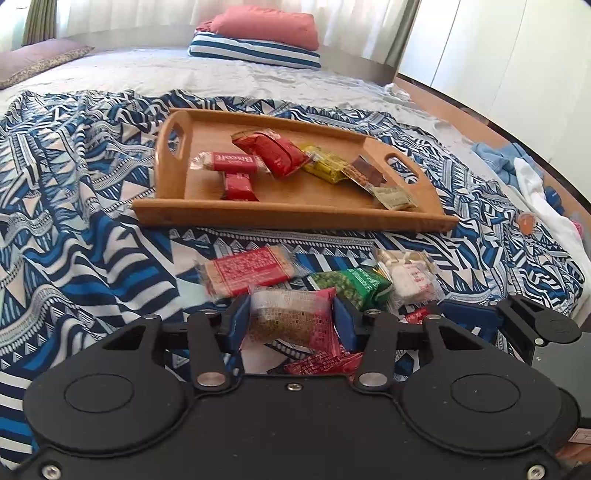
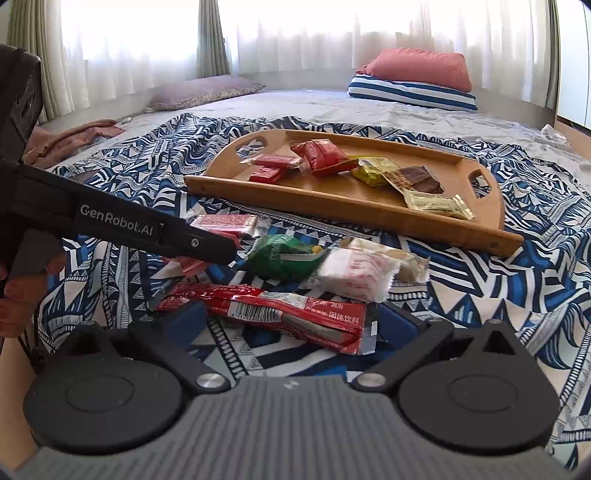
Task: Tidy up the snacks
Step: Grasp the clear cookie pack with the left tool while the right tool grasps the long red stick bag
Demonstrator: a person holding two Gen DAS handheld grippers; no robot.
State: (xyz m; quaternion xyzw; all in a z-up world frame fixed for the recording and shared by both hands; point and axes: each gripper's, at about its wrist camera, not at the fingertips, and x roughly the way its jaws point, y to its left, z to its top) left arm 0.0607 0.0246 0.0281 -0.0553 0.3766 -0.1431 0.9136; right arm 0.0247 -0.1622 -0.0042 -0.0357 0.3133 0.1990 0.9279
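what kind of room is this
Most likely a bedroom: the snacks and the wooden tray sit on a patterned cloth spread over a bed, stacked pillows lie at its far end, and sheer curtains cover a window behind.

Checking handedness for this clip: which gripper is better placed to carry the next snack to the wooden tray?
Left. The left gripper already has a clear-and-red snack packet between its pads, while the right gripper is open around a long red sachet.
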